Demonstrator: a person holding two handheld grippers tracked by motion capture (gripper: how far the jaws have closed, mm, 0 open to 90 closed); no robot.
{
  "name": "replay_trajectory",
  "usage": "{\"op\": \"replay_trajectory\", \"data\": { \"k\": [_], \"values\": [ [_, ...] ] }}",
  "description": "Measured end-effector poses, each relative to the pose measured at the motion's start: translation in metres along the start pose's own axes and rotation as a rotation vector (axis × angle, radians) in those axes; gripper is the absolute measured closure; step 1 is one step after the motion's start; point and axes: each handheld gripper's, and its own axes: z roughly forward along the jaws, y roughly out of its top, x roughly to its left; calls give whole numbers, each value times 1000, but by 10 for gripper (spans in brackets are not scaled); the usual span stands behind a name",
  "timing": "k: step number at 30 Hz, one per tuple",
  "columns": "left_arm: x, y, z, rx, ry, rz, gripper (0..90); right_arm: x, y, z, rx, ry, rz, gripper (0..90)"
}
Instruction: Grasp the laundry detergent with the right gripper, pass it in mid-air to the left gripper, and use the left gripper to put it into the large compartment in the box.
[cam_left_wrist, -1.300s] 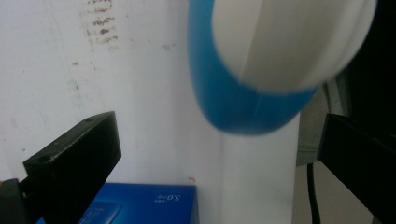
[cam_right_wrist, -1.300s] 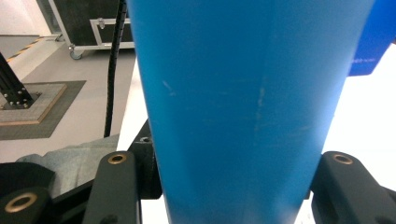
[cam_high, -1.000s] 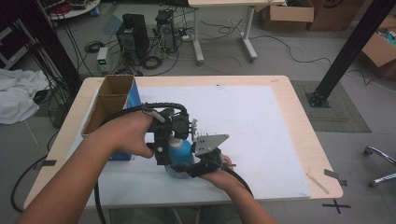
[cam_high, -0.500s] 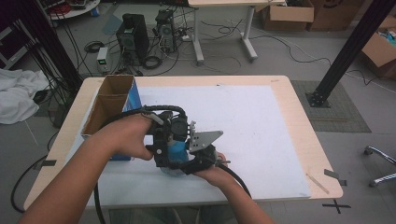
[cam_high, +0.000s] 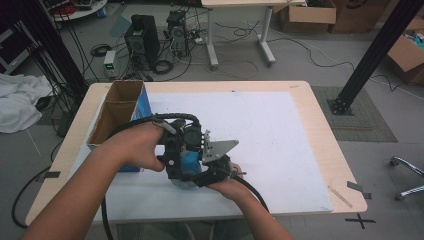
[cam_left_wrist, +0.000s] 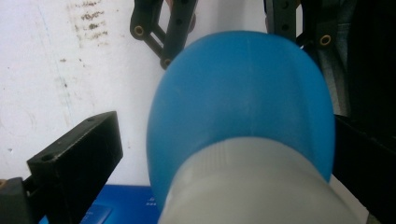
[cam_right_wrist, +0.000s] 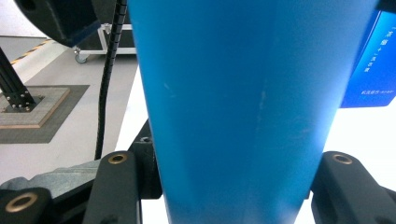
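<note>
A blue plastic bottle (cam_high: 188, 167) with a white cap (cam_left_wrist: 252, 186) is held just above the white sheet near the table's front. My right gripper (cam_high: 210, 172) is shut on the bottle's blue body (cam_right_wrist: 243, 102), one jaw pressing on each side (cam_right_wrist: 229, 182). My left gripper (cam_high: 175, 157) comes from the left and straddles the capped end (cam_left_wrist: 224, 144). Its left fingertip (cam_left_wrist: 79, 154) stands clear of the cap, so it is open. The right gripper's fingers (cam_left_wrist: 163, 28) show beyond the bottle in the left gripper view.
An open cardboard box with a blue side (cam_high: 117, 112) stands at the table's left, close to the left hand. The white sheet (cam_high: 270, 130) covers most of the wooden table (cam_high: 320, 125). Cables trail from both grippers toward the front edge.
Both hands hover over the same spot; the right gripper and bottle have only shifted slightly.
</note>
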Motion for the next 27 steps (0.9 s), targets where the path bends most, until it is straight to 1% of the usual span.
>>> {"op": "replay_trajectory", "data": {
  "k": [8, 14, 18, 20, 25, 27],
  "values": [
    [0, -1, 0, 11, -4, 6, 70, 0, 0, 1, -1, 3, 1, 457],
    [0, -1, 0, 13, 7, 7, 92, -1, 0, 2, -3, 1, 5, 457],
    [0, -2, -1, 13, 10, 11, 153, -1, 0, 2, -6, 0, 5, 458],
    [-1, -2, -1, 11, 13, 10, 153, -1, 0, 2, -4, -2, -1, 458],
    [-2, -2, -2, 13, 18, 12, 157, -1, 0, 2, -8, -1, 1, 458],
    [-2, -2, -2, 10, 19, 7, 161, -1, 0, 2, -8, 2, 6, 457]
  ]
}}
